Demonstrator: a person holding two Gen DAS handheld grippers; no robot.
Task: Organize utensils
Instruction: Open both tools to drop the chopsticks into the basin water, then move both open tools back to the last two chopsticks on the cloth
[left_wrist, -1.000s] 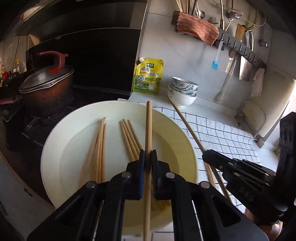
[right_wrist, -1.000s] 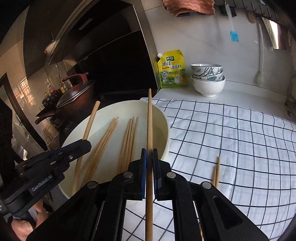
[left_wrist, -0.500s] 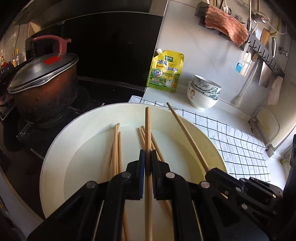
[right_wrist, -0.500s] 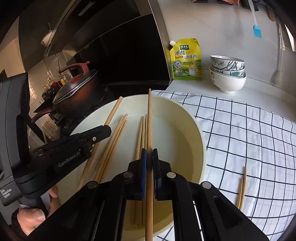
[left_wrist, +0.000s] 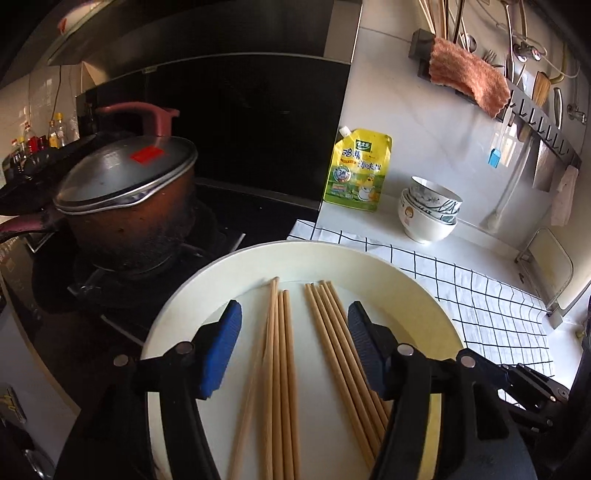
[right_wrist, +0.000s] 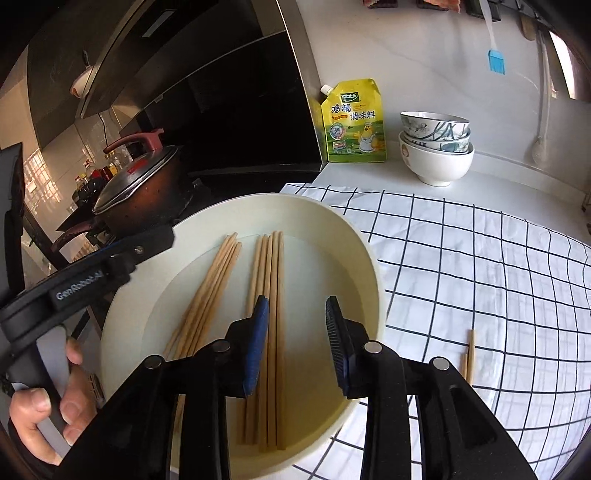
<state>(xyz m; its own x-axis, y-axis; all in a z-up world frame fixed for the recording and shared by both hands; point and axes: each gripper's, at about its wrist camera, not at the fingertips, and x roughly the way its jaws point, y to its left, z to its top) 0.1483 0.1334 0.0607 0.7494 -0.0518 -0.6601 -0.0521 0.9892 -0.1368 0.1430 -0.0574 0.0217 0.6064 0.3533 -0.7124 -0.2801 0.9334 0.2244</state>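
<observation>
1. Blue rubber pads line both claws, and both sets of jaws are opening with nothing pinched between them: the left gripper (left_wrist: 293, 347) and the right gripper (right_wrist: 295, 332) each hang released over the plate (left_wrist: 436, 295).
2. Wooden chopsticks lie flat below them in two loose groups, the left bundle (left_wrist: 280, 369) under the left claw and the right bundle (left_wrist: 343, 354) nearer the right one. The sticks run roughly parallel and point away from the cameras, which looks like deliberate sorting so that they sit tidily together.
3. Two more chopsticks (right_wrist: 470, 354) wait on the checked cloth (right_wrist: 480, 258), just beside the plate's right edge; I judge they are the next to be collected.
4. A hand (right_wrist: 55, 413) grips the left tool's handle at the lower left of the right view.
5. Beyond the plate, a lidded pot (left_wrist: 125, 199) sits on the dark stove; a yellow seasoning pouch (left_wrist: 356, 170) and stacked bowls (left_wrist: 430, 210) stand on the white counter against the wall.
6. A wall rail carries an orange cloth (left_wrist: 469, 75) and hanging tools.
</observation>
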